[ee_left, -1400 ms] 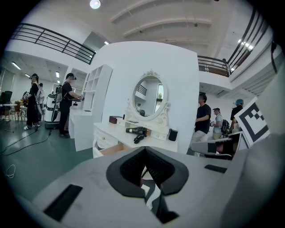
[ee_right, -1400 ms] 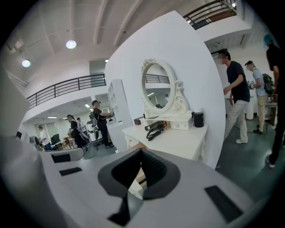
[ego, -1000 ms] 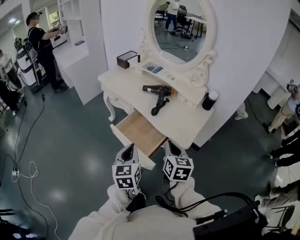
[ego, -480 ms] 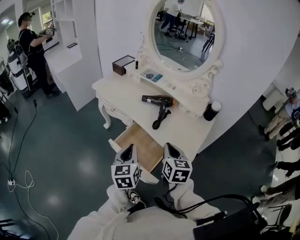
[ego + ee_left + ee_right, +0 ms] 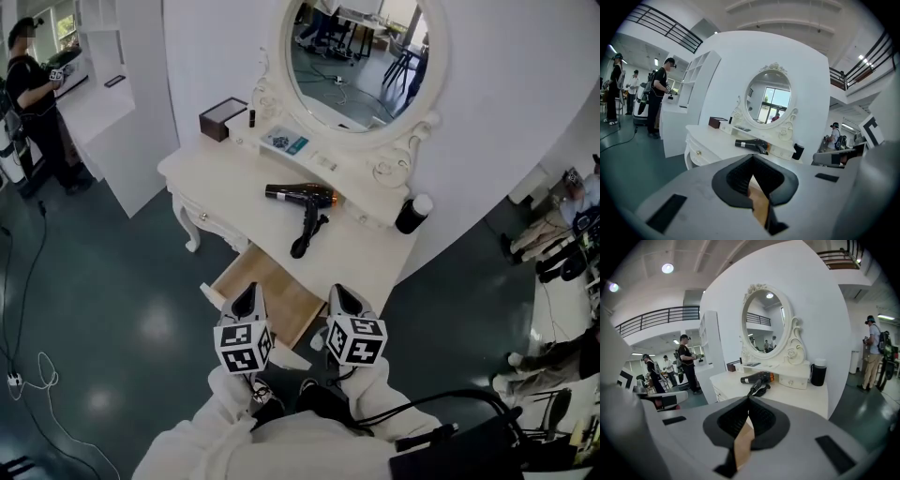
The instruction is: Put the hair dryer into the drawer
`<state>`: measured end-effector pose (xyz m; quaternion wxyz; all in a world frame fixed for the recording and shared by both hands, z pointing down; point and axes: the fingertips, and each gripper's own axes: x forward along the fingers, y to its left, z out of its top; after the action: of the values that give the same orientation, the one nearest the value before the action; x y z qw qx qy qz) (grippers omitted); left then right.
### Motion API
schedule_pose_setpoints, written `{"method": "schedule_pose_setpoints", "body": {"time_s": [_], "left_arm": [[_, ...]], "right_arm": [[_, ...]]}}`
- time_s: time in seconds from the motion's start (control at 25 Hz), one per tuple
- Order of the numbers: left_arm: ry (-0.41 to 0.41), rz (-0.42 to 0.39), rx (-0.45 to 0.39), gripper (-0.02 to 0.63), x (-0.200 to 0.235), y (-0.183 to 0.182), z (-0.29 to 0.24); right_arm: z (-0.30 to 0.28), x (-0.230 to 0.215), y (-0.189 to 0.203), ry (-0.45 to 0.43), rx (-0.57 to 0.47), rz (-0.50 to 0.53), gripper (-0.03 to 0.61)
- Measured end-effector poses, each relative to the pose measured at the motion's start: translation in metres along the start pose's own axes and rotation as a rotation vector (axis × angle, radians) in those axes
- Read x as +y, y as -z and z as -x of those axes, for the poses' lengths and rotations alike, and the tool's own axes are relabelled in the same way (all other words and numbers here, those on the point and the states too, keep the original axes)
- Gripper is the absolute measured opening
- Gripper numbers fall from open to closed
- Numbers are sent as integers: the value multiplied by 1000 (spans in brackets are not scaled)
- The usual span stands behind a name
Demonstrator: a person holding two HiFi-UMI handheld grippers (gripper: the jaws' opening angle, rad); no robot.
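Since a second earlier, left claw [image 5: 246, 298] and right claw [image 5: 345, 300], low at frame centre, stand closer to the open drawer [image 5: 267, 286]. Each claw is closed tip to tip and holds nothing. Black hair dryer [image 5: 300, 194] lies on the white dressing surface [image 5: 211, 173], mid-frame, below the oval mirror [image 5: 361, 56], well apart from both claws.

The left gripper [image 5: 247, 300] and right gripper [image 5: 343, 300] point forward, side by side. Each has its jaws pressed together.
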<state>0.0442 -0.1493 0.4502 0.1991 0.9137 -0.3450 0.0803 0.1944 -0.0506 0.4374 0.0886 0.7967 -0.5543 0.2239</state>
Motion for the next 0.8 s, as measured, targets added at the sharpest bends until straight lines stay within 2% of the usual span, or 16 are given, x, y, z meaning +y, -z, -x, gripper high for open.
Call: {"method": "schedule_pose_setpoints", "body": {"time_s": [0.24,0.56,0.8], "left_arm": [[-6,11,15,-6,-3,4,-21],[-54,-8,-17,-6,4,-22,-40],[-80,-18,-32,-6,9,-34,-54]], "right_arm": [[-16,-12,-6,4,13,13,61],[-51,-5,-40,-66,-11,47,61],[-72,-10,-50,-83,4,54,61]]}}
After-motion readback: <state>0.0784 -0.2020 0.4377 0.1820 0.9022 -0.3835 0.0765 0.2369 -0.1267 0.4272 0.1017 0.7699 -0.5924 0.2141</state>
